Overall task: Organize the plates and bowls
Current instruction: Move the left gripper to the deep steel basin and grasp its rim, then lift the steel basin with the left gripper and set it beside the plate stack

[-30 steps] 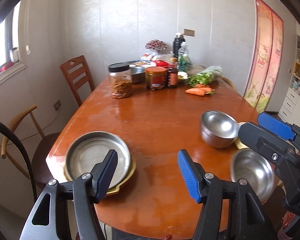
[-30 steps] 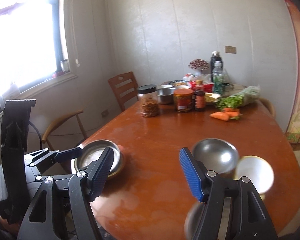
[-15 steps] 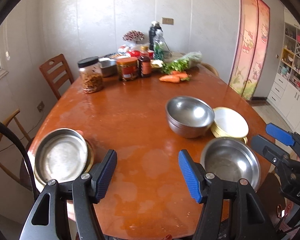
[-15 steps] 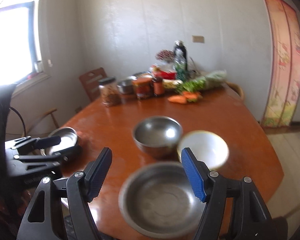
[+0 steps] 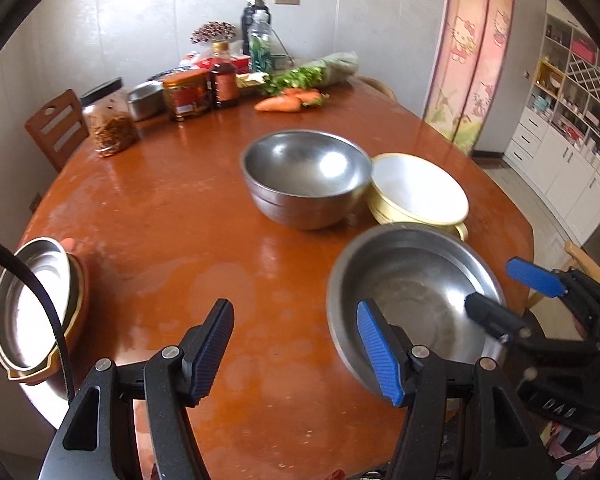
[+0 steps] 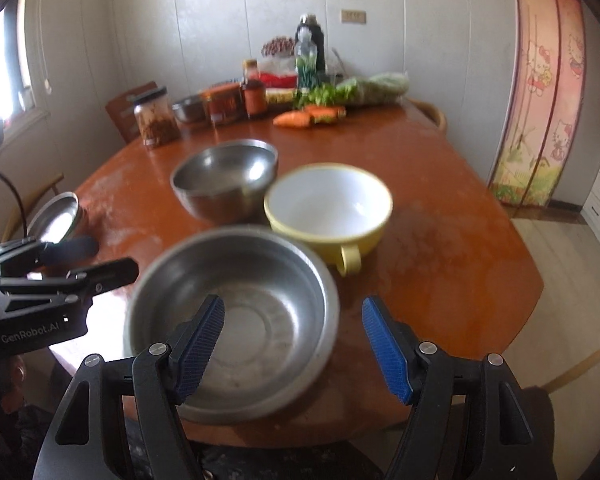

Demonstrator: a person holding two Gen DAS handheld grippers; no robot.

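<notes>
While both grippers, left (image 5: 296,352) and right (image 6: 294,346), gape empty, sorting looks barely begun: pan (image 6: 236,316) lies under the right's jaws, bowls (image 6: 226,176) beyond, plates (image 5: 32,308) left.

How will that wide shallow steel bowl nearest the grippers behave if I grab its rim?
The wide steel bowl looks thin-walled, so probably light and rigid. Its smooth, shiny metal may slip between the fingers. Gripped at one side of the rim, it would likely tilt.
</notes>
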